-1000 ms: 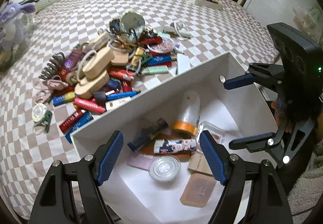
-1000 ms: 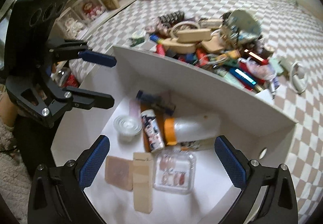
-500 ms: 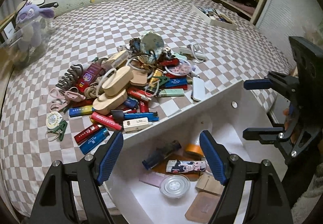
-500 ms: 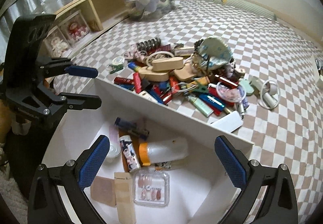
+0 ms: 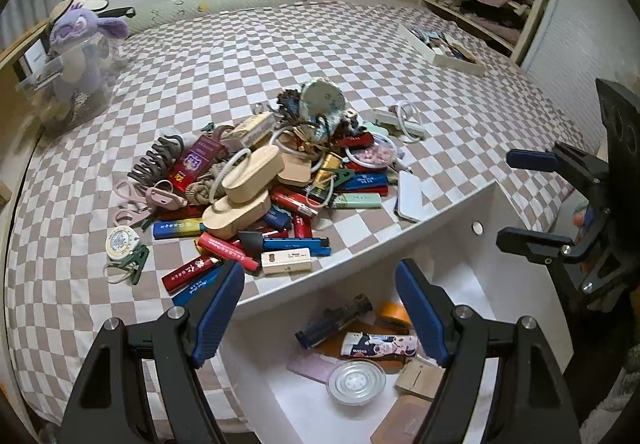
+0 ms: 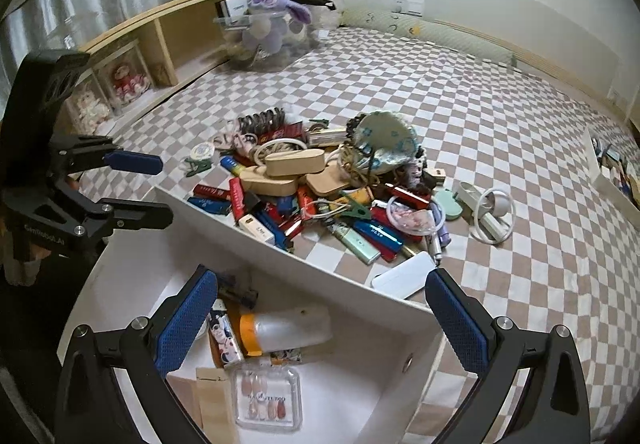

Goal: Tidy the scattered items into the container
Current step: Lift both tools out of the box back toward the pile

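Observation:
A pile of scattered small items (image 5: 276, 180) lies on the checkered bed: lighters, wooden cases, a hair claw, clips; it also shows in the right wrist view (image 6: 320, 188). A white box (image 5: 460, 212) stands at the bed's near edge, and in the right wrist view (image 6: 280, 256) it holds a frosted bottle (image 6: 288, 328), a nail set case (image 6: 268, 400) and other bits. My left gripper (image 5: 320, 308) is open and empty above the box's near wall. My right gripper (image 6: 320, 324) is open and empty over the box.
A purple plush toy (image 5: 76, 44) sits in a clear bin at the far left. A white tray (image 5: 440, 44) with items lies at the far right of the bed. A small white fan (image 6: 488, 212) lies right of the pile. Shelves line the room's edges.
Both grippers have lifted and tilted up away from the box interior, so the pile and bed now fill more of each view. Both stay open and empty.

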The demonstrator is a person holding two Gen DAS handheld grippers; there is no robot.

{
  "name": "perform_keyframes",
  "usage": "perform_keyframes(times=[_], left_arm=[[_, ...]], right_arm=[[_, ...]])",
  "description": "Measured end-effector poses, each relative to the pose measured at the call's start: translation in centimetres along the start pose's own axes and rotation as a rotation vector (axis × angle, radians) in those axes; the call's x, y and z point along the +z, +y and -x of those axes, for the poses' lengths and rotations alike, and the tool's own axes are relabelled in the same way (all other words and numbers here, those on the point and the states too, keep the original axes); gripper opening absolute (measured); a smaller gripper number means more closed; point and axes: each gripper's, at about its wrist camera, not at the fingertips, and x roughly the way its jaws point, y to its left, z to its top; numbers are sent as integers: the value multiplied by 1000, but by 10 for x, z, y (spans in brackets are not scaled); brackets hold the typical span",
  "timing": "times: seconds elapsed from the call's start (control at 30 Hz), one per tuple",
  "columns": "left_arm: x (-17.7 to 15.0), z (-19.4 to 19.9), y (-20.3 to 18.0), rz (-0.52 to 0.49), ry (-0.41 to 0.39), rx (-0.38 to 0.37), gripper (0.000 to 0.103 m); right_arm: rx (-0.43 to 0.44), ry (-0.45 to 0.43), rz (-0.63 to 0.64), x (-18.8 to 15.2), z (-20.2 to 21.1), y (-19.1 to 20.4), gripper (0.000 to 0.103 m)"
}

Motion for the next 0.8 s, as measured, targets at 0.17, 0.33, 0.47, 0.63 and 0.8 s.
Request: perform_keyframes(times=[0.17, 0.33, 0.47, 0.63, 0.8], left_arm=[[5, 3, 13, 57, -16, -4, 78], [8, 6, 26, 93, -37, 20, 78], [9, 9, 37, 111, -55, 54, 78], [9, 9, 57, 157, -61, 90, 78], [5, 8, 75, 198, -64, 126, 78]], right_arm=[[-30, -26, -20, 4, 5, -9, 103], [-57, -54, -64, 9, 10, -25, 103], [-77, -74, -99, 11, 13, -38, 103], [-103, -87, -149, 11, 17, -57, 103], [-108, -95, -208, 7, 17, -77, 103]])
